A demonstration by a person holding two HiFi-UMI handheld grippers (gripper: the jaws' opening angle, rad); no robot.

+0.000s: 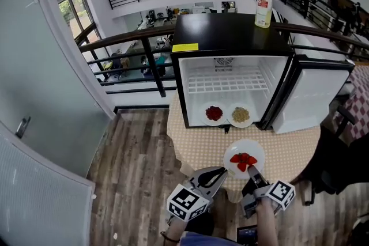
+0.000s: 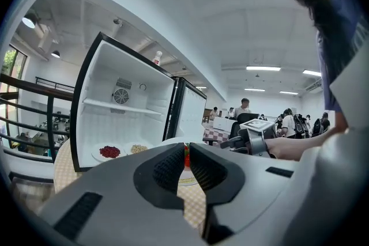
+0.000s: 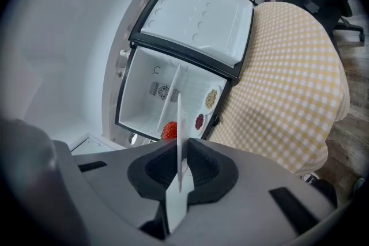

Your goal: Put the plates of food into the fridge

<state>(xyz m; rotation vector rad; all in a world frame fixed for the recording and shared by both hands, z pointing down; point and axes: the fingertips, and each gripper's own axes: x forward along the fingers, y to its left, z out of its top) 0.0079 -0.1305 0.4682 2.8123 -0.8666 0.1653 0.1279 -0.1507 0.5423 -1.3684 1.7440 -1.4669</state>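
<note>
1. Mini fridge (image 1: 230,37) stands on a round table (image 1: 288,147) with a yellow checked cloth. Its door is swung wide to the right and the cavity is lit.
2. Two plates are already on the fridge floor, side by side: the plate of red food (image 1: 204,117) on the left, the plate of beige food (image 1: 251,118) on the right. The wire shelf above them is bare.
3. The third plate, the strawberry plate (image 1: 242,146), is outside, over the near part of the table and well short of the fridge opening.
4. The right gripper (image 1: 252,171) is clamped on that plate's near rim. In the right gripper view the rim runs edge-on between the pads, pinched tight.
5. The left gripper (image 1: 222,171) sits just beside the plate on its left. Its jaws are drawn nearly together with only a slit between them, and they hold nothing.
6. I can't tell whether the plate is clear of the cloth or skimming it.
7. Judgement: roughly two thirds done. What's left is to carry the strawberry plate in, set it down and let go. The free floor inside looks tight, so the shelf may serve.
</note>
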